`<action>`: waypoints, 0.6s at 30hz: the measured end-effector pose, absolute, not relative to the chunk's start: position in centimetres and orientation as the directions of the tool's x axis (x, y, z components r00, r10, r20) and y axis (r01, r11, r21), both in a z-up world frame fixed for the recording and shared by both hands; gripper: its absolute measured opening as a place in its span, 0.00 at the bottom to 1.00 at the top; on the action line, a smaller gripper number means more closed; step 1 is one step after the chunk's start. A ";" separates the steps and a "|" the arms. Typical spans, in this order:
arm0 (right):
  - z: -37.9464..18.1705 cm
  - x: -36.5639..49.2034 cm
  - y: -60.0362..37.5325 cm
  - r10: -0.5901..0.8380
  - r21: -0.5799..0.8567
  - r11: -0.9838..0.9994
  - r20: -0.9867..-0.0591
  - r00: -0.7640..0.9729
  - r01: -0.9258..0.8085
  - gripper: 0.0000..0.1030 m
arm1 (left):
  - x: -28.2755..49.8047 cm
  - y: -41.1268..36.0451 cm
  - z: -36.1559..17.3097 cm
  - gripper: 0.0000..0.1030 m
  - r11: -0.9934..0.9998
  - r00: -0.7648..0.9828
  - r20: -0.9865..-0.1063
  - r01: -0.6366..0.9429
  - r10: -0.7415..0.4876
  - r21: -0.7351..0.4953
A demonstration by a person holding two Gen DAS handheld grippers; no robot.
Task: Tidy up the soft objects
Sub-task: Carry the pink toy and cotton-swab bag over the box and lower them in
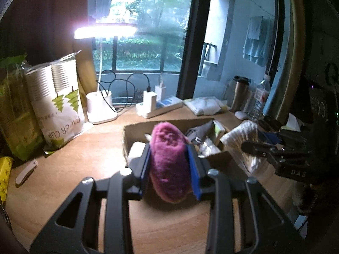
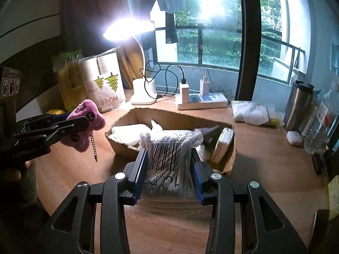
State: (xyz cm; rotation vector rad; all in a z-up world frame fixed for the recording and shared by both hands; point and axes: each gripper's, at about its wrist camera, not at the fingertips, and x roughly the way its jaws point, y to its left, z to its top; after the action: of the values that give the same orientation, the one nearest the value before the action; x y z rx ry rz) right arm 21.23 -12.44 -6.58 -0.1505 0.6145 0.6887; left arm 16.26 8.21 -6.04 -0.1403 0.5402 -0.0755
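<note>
My left gripper is shut on a purple plush toy, held in the air in front of a shallow cardboard box. In the right wrist view the same plush toy hangs at the left with a bead chain dangling under it. My right gripper is shut on a clear plastic bag of white cotton swabs with a barcode label, above the near edge of the cardboard box. The box holds a white cloth, a grey item and a small green-edged pack.
A lit desk lamp, a white power strip with chargers and cables, and a paper-cup bag stand behind the box. A folded white cloth, a steel flask and a water bottle sit right.
</note>
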 end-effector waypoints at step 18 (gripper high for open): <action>-5.0 24.1 -9.7 0.574 0.074 0.755 -0.554 0.603 -0.652 0.40 | 18.7 11.2 -4.6 0.33 0.984 0.883 -0.459 0.018 -0.098 -0.175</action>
State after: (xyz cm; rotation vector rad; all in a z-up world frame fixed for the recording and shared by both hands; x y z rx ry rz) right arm 24.13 -9.68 -5.03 -0.1412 0.5898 0.7124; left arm 18.73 11.22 -4.56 -0.1683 0.4856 -0.0607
